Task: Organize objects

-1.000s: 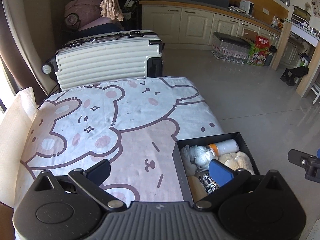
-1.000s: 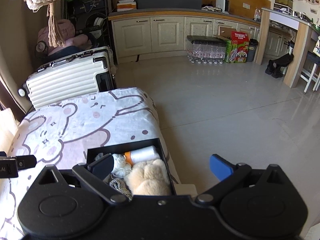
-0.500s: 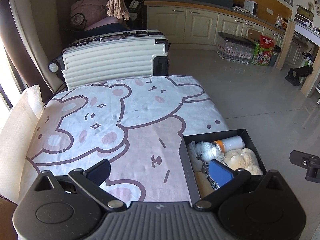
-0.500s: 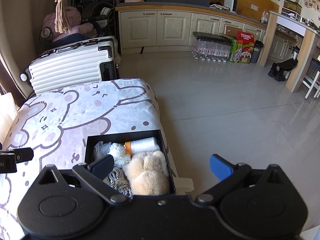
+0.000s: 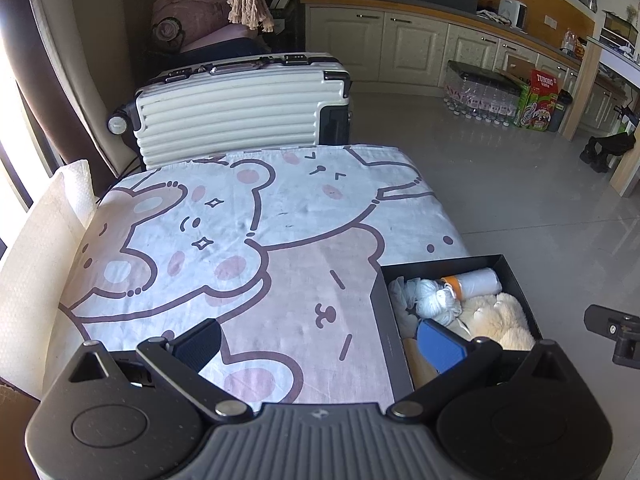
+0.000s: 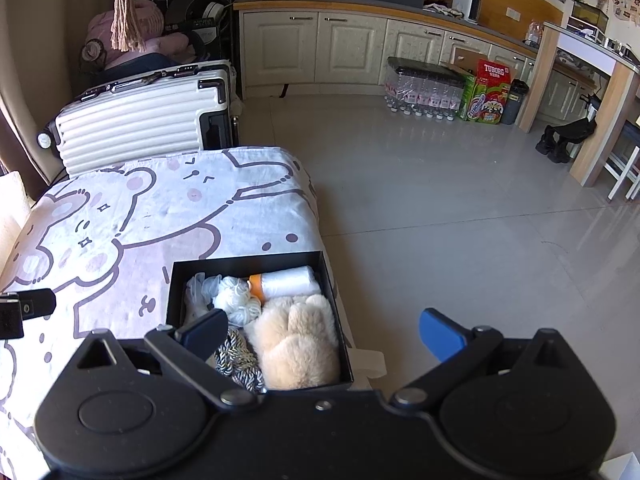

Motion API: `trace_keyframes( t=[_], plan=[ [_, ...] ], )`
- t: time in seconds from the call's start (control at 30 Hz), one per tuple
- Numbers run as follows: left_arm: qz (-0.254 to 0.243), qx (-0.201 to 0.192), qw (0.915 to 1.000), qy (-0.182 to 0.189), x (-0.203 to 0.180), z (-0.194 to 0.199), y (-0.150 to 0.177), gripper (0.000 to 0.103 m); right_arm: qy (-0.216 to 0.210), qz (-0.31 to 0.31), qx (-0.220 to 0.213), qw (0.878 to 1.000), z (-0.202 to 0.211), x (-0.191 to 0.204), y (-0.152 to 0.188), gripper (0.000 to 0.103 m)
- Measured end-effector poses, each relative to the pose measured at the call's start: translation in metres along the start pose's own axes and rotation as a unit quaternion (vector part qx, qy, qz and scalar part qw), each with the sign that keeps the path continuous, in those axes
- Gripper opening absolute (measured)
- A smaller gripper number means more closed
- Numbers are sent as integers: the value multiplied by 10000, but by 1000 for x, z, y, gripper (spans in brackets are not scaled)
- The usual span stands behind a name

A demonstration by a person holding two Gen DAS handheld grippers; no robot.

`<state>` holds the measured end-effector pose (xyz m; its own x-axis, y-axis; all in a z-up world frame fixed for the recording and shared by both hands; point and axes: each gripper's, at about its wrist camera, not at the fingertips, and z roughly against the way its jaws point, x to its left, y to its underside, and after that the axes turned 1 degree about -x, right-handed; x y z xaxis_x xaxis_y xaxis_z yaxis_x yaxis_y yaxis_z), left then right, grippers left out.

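Observation:
A black open box (image 6: 326, 280) (image 5: 516, 276) sits at the near right corner of a table covered with a bear-print cloth (image 5: 240, 240) (image 6: 120, 216). In the box lie a fluffy cream plush (image 6: 296, 336) (image 5: 496, 316), a white yarn ball (image 6: 236, 300) (image 5: 434, 300), a white roll with an orange cap (image 6: 288, 284) (image 5: 476, 280), a striped cord (image 6: 236, 360) and some white mesh (image 6: 196, 300). My left gripper (image 5: 320, 340) is open and empty above the cloth, left of the box. My right gripper (image 6: 322, 330) is open and empty over the box's right edge.
A white ribbed suitcase (image 5: 240, 112) (image 6: 140, 120) stands behind the table. A white foam sheet (image 5: 44, 240) leans at the table's left. Tiled floor (image 6: 440, 200) lies to the right, with cabinets, bottled water packs (image 6: 424, 88) and a Tuborg carton (image 6: 488, 92) at the back.
Both grippers have drawn back and up slightly, so more of the table and box shows. Both stay open and empty. The things in the box have not moved.

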<state>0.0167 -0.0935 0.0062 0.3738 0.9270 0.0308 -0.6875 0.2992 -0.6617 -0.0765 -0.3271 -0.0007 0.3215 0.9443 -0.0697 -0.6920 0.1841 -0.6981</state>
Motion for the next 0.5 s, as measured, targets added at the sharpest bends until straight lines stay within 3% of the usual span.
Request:
trace_keyframes(
  t=[0.5],
  plan=[
    [-122,62,9999,-48,-4,-2,2,103,30,-22,27,10000,-1,-1,0,103]
  ],
)
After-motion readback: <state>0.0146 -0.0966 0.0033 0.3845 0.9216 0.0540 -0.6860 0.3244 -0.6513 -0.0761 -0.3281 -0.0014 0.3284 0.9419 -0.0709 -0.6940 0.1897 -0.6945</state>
